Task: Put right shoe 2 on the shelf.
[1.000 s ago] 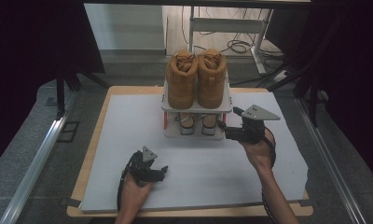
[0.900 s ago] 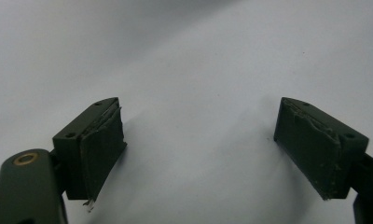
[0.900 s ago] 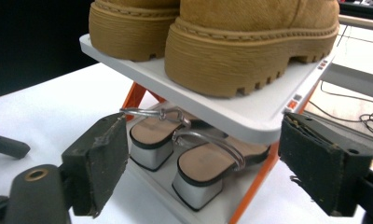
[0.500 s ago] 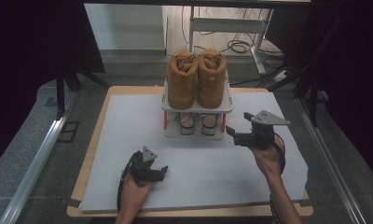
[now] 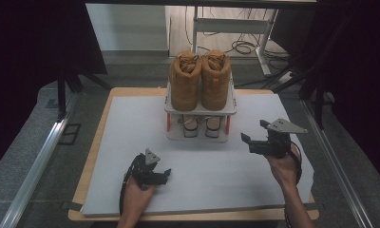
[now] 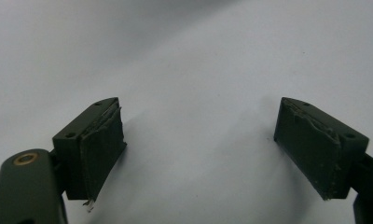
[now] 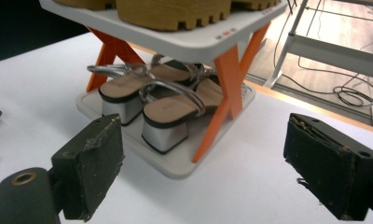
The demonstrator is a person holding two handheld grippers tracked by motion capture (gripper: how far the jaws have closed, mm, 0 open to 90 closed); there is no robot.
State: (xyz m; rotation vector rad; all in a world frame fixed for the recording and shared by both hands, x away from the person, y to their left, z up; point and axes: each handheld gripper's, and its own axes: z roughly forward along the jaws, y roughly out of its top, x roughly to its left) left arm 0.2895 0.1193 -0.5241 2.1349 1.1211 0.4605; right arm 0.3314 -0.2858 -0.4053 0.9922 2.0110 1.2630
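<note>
The right gripper (image 5: 254,135) has drawn back from the shoe rack (image 5: 201,108), jaws just spread wider, nothing between them; silver-heeled sandals (image 7: 166,105) sit on its lower shelf, apparently placed; the left gripper (image 5: 163,175) rests spread, empty, nearer the person.

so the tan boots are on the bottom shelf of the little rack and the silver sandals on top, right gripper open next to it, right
Not quite: the shelves are swapped. The tan boots stand on the top shelf of the rack and the silver sandals sit on the bottom one, as the right gripper view shows. The right gripper is indeed open beside it.
</note>
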